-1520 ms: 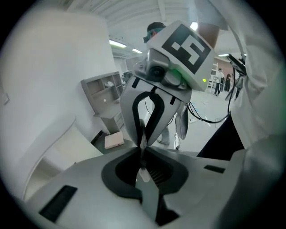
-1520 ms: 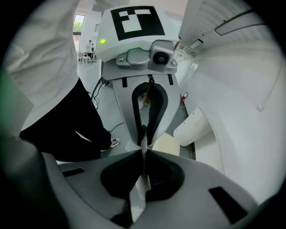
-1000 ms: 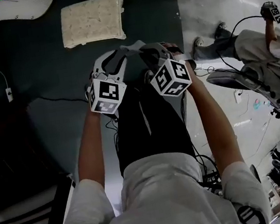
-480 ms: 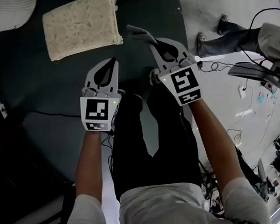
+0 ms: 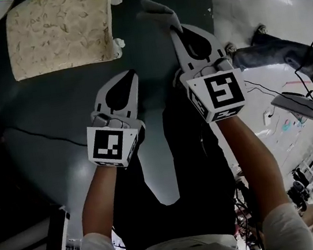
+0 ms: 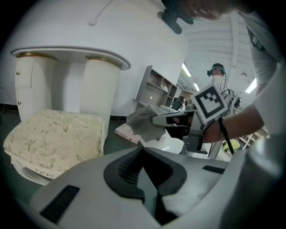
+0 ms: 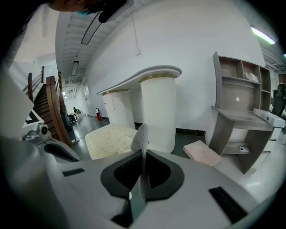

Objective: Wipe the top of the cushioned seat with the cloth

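Cloth (image 5: 157, 12): grey, crumpled, pinched by one edge in right tongs (image 5: 176, 28), jaws pressed together on it, loose fabric standing out past the tips. Same grip plain in right gripper view, a thin fold upright in the closed slot. Left tongs (image 5: 132, 74): closed all the way, jaws meeting, nothing between them. Set just beside the right pair and nearer the body in head view, both pointing forward and down, clear of the cloth. Cushioned seat (image 5: 61, 31): cream, leaf-patterned, squarish, resting on dark floor (image 5: 55, 113) at upper left of head view, ahead and to the left of both tongs, well apart from them. No contact between cloth and seat top; cloth in the air to the right of the seat. White rounded pedestal (image 6: 100, 98) close behind the seat in both gripper views. Pink box (image 7: 201, 153) flat on the floor right of the pedestal, grey shelf unit (image 7: 239, 112) beyond it by the wall. Thin cable (image 5: 36, 136) trailing across the floor left of the left tongs. Second person's leg (image 5: 268, 52) at right of head view, on the paler floor.
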Demonstrator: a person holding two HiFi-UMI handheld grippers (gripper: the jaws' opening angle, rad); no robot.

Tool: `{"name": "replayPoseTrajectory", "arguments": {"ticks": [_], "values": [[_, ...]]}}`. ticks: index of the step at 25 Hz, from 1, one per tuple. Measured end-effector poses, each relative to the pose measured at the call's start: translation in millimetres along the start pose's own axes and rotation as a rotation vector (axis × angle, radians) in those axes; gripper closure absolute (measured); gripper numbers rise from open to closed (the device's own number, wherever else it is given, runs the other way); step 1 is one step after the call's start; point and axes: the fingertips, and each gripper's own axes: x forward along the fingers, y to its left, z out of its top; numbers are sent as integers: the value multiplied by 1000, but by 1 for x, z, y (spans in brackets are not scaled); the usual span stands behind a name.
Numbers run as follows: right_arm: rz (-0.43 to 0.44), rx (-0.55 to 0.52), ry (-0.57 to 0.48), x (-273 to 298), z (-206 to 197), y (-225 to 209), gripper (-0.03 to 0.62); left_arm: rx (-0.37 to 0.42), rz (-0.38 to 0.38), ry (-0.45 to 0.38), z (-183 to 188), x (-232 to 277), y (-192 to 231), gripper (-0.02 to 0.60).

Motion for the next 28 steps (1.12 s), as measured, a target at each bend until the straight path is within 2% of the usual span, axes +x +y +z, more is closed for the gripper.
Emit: {"name": "replayPoseTrajectory", "arguments": {"ticks": [7, 10, 13, 16, 21, 24, 28], "values": [[15, -37, -94, 61, -33, -23, 574, -24, 23, -35, -62, 36, 19, 568], [3, -21, -147, 85, -42, -33, 574, -11, -11, -93, -72, 62, 14, 568], [5, -1, -193, 109, -50, -36, 574, -14, -59, -104, -91, 79, 10, 568], [16, -36, -250, 131, -47, -38, 574, 67, -108, -109, -106, 90, 15, 568], [21, -73, -400, 152, -39, -36, 574, 164, -125, -104, -134, 97, 34, 568], [-7, -171, -441, 159, -40, -33, 574, 273, -167, -86, -151, 98, 38, 568], [-17, -236, -454, 176, -39, -29, 574, 362, -156, -49, -171, 95, 40, 568]]}}
